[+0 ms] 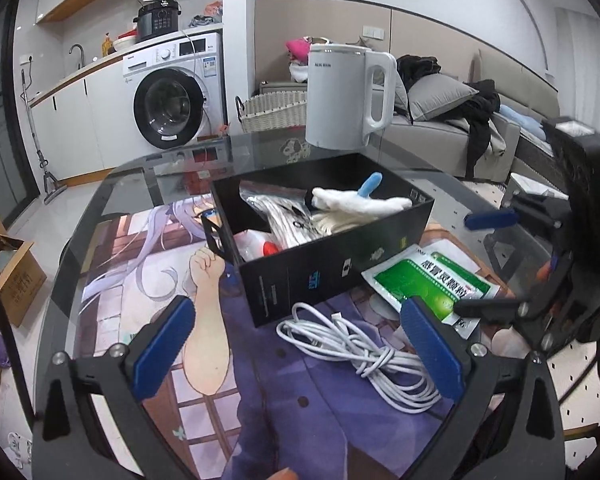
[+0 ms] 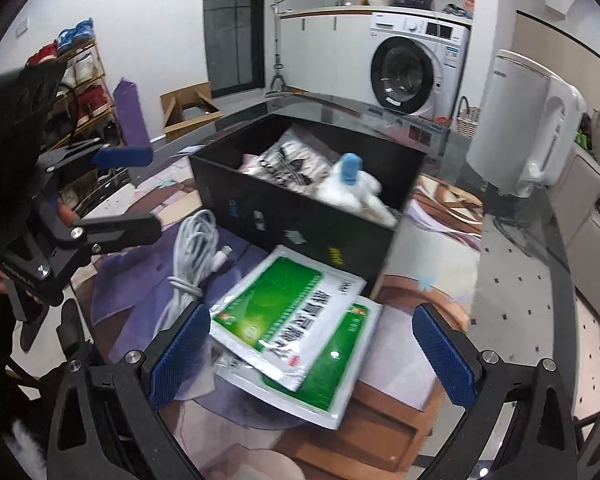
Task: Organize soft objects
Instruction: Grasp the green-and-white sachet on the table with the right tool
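Note:
A black box [image 1: 316, 276] [image 2: 284, 220] stands on the glass table and holds a white plush toy with a blue part [image 1: 360, 200] [image 2: 354, 188], a striped plastic bag [image 1: 276, 212] [image 2: 288, 166] and a white item with a red cap [image 1: 266, 248]. A coiled white cable [image 1: 360, 360] [image 2: 192, 264] lies in front of it. Two green and white medicine sachets [image 1: 432, 284] [image 2: 292, 320] lie beside the cable. My left gripper [image 1: 296, 356] is open above the cable. My right gripper [image 2: 312, 356] is open over the sachets, holding nothing.
A white kettle [image 1: 340, 96] [image 2: 516, 124] stands behind the box. The table carries an anime print mat [image 1: 220, 360]. A washing machine [image 1: 172, 96], wicker basket [image 1: 272, 112], sofa [image 1: 460, 128], cardboard box [image 1: 12, 276] and shoe rack [image 2: 80, 92] surround the table.

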A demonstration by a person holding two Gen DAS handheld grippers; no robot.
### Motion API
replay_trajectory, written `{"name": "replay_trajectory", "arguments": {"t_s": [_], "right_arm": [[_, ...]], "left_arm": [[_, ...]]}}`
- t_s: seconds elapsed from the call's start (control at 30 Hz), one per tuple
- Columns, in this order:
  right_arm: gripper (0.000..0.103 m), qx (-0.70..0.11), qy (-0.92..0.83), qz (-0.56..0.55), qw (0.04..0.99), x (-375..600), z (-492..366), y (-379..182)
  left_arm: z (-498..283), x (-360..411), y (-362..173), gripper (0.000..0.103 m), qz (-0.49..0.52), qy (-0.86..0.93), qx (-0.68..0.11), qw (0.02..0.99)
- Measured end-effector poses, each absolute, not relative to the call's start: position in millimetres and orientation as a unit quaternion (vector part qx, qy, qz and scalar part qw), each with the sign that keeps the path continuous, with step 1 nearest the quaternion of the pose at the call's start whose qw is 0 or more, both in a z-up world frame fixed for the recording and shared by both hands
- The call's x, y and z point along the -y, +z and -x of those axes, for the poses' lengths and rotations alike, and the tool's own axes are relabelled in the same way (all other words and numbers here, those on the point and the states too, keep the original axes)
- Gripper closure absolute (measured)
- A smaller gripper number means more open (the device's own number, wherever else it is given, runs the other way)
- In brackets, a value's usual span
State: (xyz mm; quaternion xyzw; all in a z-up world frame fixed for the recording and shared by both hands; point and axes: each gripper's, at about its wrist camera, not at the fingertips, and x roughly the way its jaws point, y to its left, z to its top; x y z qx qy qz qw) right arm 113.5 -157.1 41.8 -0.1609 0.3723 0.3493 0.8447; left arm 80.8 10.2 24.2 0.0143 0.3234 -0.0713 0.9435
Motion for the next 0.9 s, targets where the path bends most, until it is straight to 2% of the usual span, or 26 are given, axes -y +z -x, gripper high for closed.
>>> {"name": "replay_trajectory", "arguments": {"t_s": [0.9], "right_arm": [[0.001, -0.406, 0.405, 0.127, 0.809, 131, -110, 25]], "left_arm": [[-83, -26, 21, 0.0, -0.006, -0.068, -0.336, 0.939]]}}
